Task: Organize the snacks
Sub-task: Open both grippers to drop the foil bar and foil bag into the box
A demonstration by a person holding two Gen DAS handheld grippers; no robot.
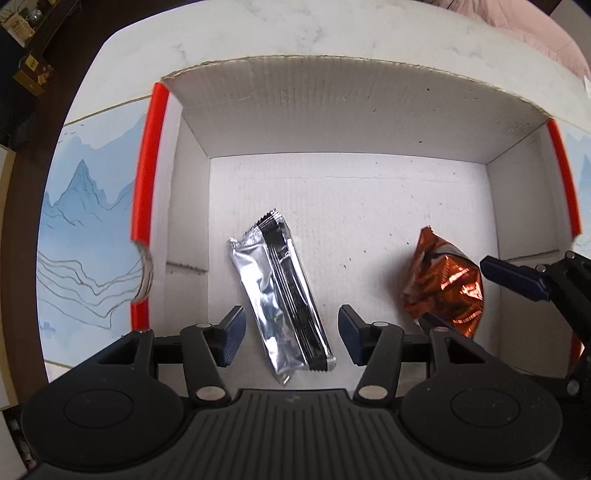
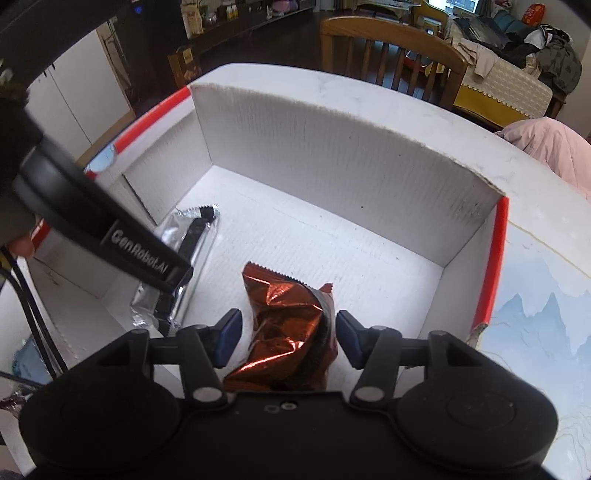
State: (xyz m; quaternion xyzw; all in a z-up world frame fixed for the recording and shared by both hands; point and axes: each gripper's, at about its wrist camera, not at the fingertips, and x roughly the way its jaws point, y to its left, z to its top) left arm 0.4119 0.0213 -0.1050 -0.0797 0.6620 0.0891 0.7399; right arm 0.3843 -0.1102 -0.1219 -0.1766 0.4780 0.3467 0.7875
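Observation:
A white cardboard box (image 1: pixel 332 110) with red edges stands open on the table. On its floor lies a silver and black bar wrapper (image 1: pixel 284 288), slanted. My left gripper (image 1: pixel 291 336) points straight down over the bar's near end, and its blue pads stand apart from the bar on both sides. To the right lies a crumpled copper foil packet (image 1: pixel 447 288), with one of the right gripper's fingers (image 1: pixel 513 277) beside it. In the right wrist view the copper packet (image 2: pixel 291 332) rests on the box (image 2: pixel 332 155) floor inside my right gripper (image 2: pixel 288 339), whose pads do not press it. The silver bar (image 2: pixel 184 243) is partly hidden by the left gripper's black housing (image 2: pixel 110 229).
The box sits on a mat printed with blue mountains (image 1: pixel 85 221) (image 2: pixel 535 332) on a white marble table (image 1: pixel 295 29). A wooden chair (image 2: pixel 391 48) stands behind the table, and a pink cloth (image 2: pixel 546 147) lies at its far right. The box's walls rise around both grippers.

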